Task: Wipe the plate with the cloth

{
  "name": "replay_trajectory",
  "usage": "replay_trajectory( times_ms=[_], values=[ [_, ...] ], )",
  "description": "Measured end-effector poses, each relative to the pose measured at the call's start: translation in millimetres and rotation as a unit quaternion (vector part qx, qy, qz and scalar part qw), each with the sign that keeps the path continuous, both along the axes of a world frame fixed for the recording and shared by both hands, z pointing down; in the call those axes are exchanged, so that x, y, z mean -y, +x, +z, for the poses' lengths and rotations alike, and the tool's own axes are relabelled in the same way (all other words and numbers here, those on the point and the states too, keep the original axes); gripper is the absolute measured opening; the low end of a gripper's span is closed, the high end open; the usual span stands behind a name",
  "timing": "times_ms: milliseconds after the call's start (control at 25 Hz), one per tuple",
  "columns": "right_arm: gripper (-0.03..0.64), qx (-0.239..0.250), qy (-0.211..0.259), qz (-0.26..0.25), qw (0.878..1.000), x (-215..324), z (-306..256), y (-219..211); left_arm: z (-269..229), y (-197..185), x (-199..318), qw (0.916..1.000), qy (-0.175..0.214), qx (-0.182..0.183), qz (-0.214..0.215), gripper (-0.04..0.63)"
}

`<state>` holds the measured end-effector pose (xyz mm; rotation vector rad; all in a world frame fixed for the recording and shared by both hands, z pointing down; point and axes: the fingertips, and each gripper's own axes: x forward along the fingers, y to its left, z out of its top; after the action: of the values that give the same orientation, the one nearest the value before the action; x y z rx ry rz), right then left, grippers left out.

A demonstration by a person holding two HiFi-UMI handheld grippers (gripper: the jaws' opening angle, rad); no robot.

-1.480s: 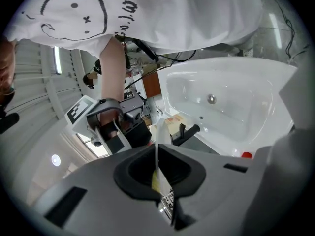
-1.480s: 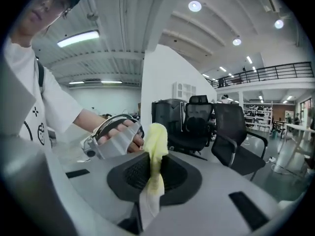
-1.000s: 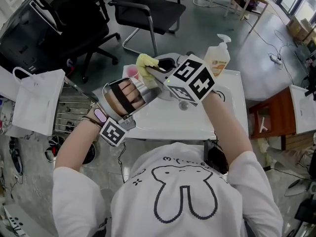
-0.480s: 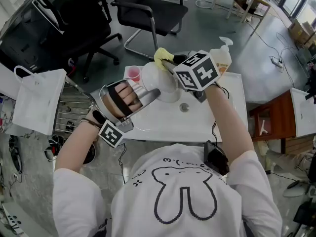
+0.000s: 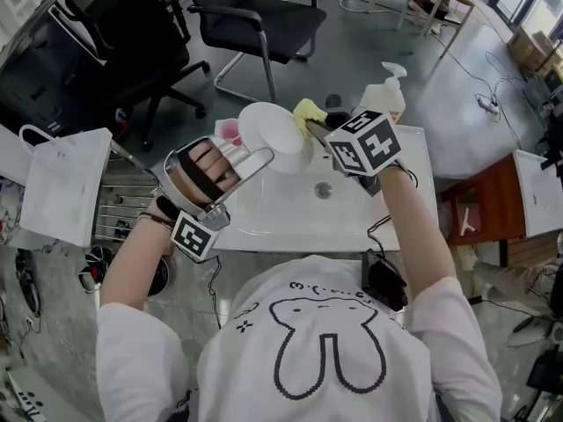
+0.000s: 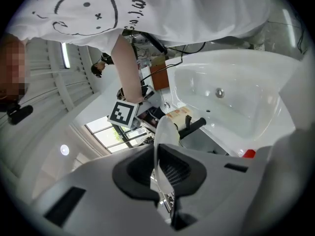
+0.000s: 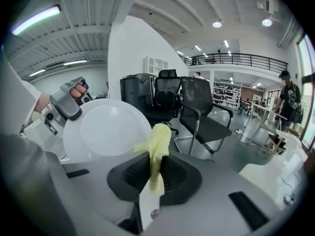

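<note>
Head view: my left gripper (image 5: pixel 261 155) clamped on plate (image 5: pixel 273 134) rim, plate held tilted over sink (image 5: pixel 290 222). Right gripper (image 5: pixel 317 128) pinching yellow cloth (image 5: pixel 307 111) at plate's right edge.

Left gripper view: jaws closed on thin rim, seen edge-on.

Right gripper view: cloth tuft between closed jaws, just beside plate face; contact unclear. My judgement: wiping barely begun, most left.

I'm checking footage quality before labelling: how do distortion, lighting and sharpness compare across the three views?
Head view: evenly lit, mild bending toward the edges, plate and cloth sharp. Left gripper view: heavy fisheye with black corners; the windows blow out bright. Right gripper view: same fisheye; the ceiling strip light glares, yet the plate looks crisp.
</note>
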<state>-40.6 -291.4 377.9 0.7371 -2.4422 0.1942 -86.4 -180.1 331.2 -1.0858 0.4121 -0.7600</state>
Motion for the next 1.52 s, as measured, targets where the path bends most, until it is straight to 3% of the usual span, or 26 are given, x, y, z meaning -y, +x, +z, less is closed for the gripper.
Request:
replay_trajectory(
  times_ms=[120,200,280,360,560,680,920,1040,1120,1360,1520],
  values=[
    [0.048,-0.007,0.000,0.000,1.000,-7,5,9,3,-3,7,0.9996,-0.017,-0.019,-0.014,0.028],
    [0.048,-0.008,0.007,0.006,1.000,-10,4,15,10,-6,12,0.9968,-0.057,-0.048,-0.028,0.026],
    [0.048,-0.006,0.018,0.016,1.000,-12,-1,20,16,-11,17,0.9889,-0.108,-0.091,-0.044,0.021],
    [0.048,0.001,0.031,0.025,0.999,-14,-9,25,17,-16,24,0.9736,-0.160,-0.149,-0.064,0.018],
    [0.048,0.030,0.068,0.051,0.996,-17,-34,36,14,-26,40,0.9154,-0.260,-0.290,-0.102,0.018],
    [0.048,0.036,0.089,0.067,0.993,-19,-43,43,6,-31,46,0.8660,-0.308,-0.377,-0.113,0.018],
    [0.048,0.069,0.104,0.095,0.988,-21,-57,52,-19,-44,59,0.7489,-0.372,-0.537,-0.108,0.018],
    [0.048,0.089,0.106,0.110,0.984,-21,-63,58,-30,-45,61,0.7204,-0.379,-0.572,-0.098,0.018],
    [0.048,0.100,0.113,0.120,0.981,-21,-68,59,-37,-50,63,0.6907,-0.384,-0.606,-0.090,0.018],
    [0.048,0.122,0.148,0.145,0.971,-21,-82,65,-50,-74,70,0.5672,-0.402,-0.717,-0.059,0.018],
    [0.048,0.132,0.167,0.167,0.963,-21,-88,72,-54,-86,73,0.4864,-0.421,-0.765,-0.031,0.018]
  ],
)
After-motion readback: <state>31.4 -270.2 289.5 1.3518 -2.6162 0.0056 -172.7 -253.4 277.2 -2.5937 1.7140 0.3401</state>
